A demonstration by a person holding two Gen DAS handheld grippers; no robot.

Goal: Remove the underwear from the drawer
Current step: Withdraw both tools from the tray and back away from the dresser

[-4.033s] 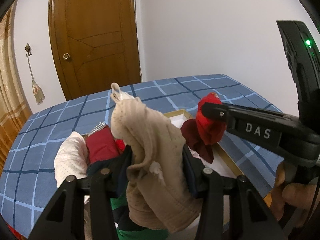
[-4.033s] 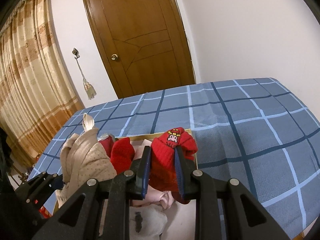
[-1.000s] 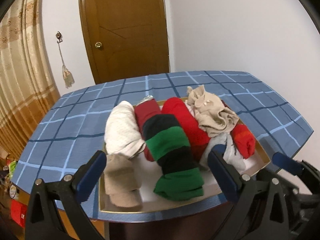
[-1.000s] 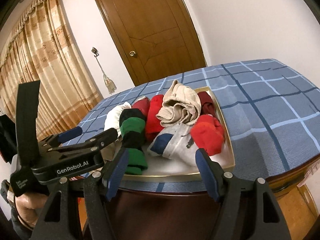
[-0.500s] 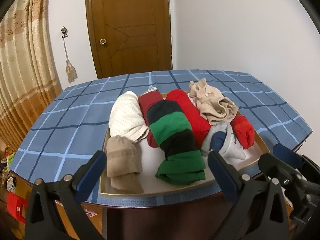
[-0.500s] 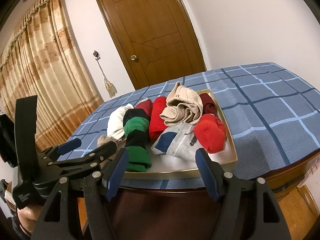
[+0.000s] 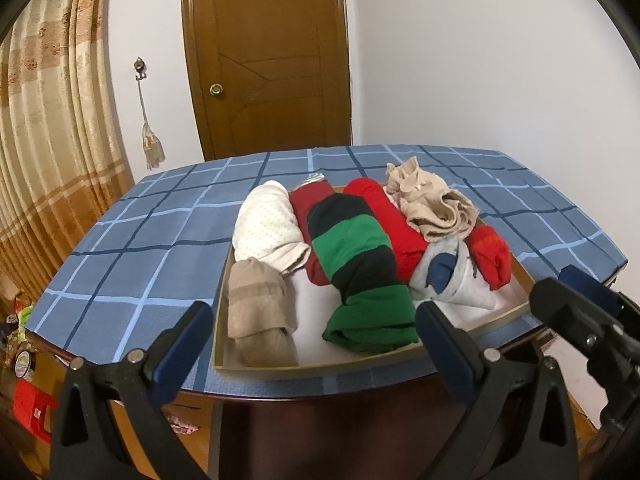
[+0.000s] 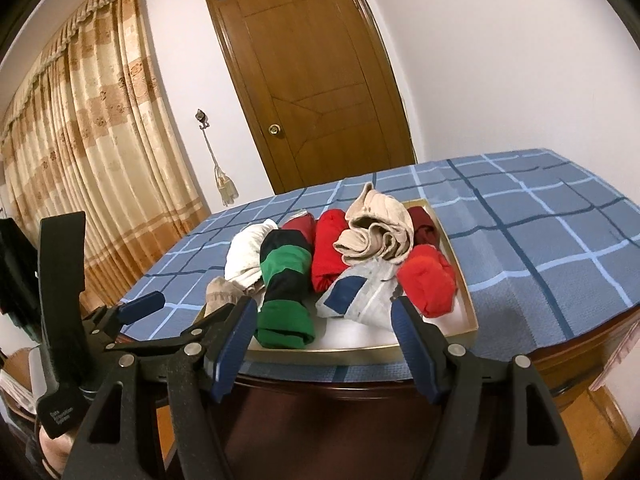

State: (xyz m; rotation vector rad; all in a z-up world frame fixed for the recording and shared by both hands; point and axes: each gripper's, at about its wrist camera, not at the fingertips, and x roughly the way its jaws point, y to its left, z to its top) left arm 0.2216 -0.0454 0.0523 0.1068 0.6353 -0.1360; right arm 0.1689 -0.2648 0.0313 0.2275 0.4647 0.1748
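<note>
A shallow gold-rimmed drawer tray [image 7: 320,366] [image 8: 464,280] lies on the blue checked table. It holds rolled underwear: a beige crumpled piece [image 7: 436,206] [image 8: 380,232], a green and black roll [image 7: 360,260] [image 8: 286,284], red rolls [image 7: 392,220] [image 8: 428,284], a white dotted roll [image 7: 268,224], a tan roll [image 7: 258,304] and a grey-white piece [image 7: 452,280] [image 8: 360,292]. My left gripper [image 7: 314,344] is open and empty, in front of the tray's near edge. My right gripper [image 8: 324,344] is open and empty, also before the tray. It shows at the right in the left wrist view [image 7: 580,308].
The table with the blue checked cloth [image 7: 140,240] [image 8: 540,240] has a dark wooden front edge. A brown door [image 7: 268,60] stands behind it. Gold curtains [image 8: 80,140] hang at the left. A red box [image 7: 32,404] lies on the floor at the left.
Four seconds ago both grippers held pieces, beige in the left and red in the right. Those now lie in the tray. Both grippers are open and have pulled back from the table.
</note>
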